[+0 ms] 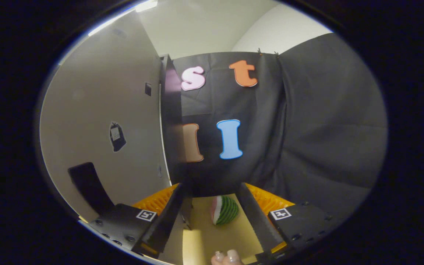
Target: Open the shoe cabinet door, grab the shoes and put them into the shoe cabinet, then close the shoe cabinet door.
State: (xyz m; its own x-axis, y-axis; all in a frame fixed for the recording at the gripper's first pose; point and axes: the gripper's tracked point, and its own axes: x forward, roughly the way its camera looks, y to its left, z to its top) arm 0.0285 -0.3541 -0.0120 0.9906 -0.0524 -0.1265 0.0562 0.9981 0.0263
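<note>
Gripper view: jaws apart, watermelon shoe point(225, 209) between them.

— What surrounds the booth?
— A black cloth wall point(307, 121) hangs far and right; a pale panel point(101, 110) stands left.
— And the light?
— A bright strip point(145, 5) glows above, by the white ceiling point(197, 25).

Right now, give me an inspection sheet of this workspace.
Surface: pale yellow floor or tabletop between the fingers.
Job's things: tall pale cabinet door panel, edge-on just ahead of the fingers; shoes nothing seen.
Clutter: watermelon-slice-patterned item between the fingers, touching neither.
Grippers: gripper open, holding nothing; fingertips of a hand below.
Cables: nothing seen.
Surroundings: black cloth wall, white ceiling, dark block against the panel.
</note>
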